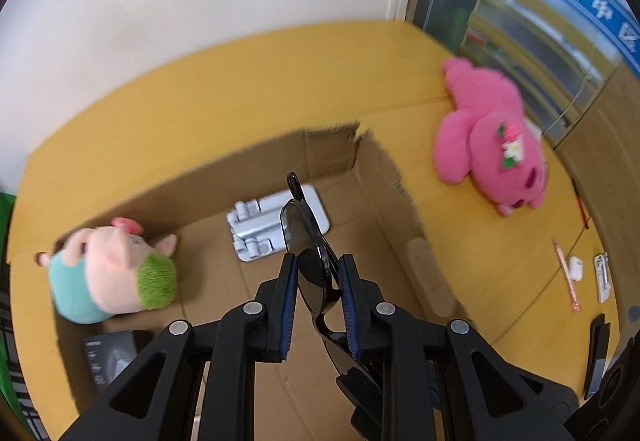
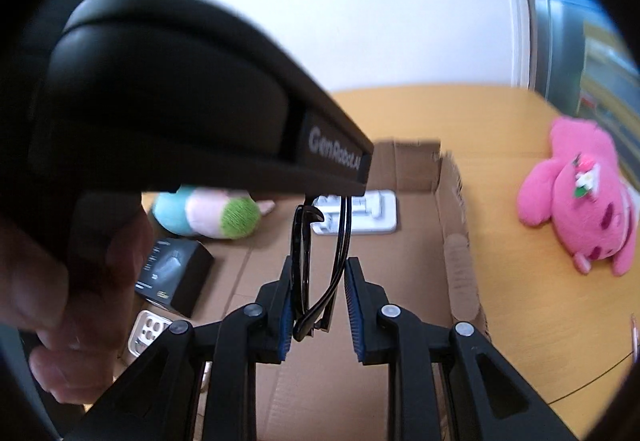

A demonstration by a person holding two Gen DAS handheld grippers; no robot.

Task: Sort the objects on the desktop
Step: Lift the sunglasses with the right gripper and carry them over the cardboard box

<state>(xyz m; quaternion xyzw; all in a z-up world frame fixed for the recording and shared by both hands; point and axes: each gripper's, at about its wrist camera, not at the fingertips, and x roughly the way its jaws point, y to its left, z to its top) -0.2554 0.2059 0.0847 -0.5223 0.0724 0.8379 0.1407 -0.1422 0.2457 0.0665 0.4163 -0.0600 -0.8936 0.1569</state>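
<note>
Above the cardboard box (image 1: 332,161), both tongs are gripping black sunglasses (image 1: 308,241).
Left tongs (image 1: 318,273) are clamping a lens; right tongs (image 2: 320,281) are pinching the folded temples.

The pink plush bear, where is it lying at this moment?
In both wrist views the pink plush bear lies at the right on the yellow table, outside the cardboard box, beyond that box's right wall.

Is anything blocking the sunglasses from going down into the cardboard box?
Nothing visible. Both grippers hold the sunglasses over the open cardboard box; bare floor shows below, with the pig plush and white tray off to the sides.
</note>
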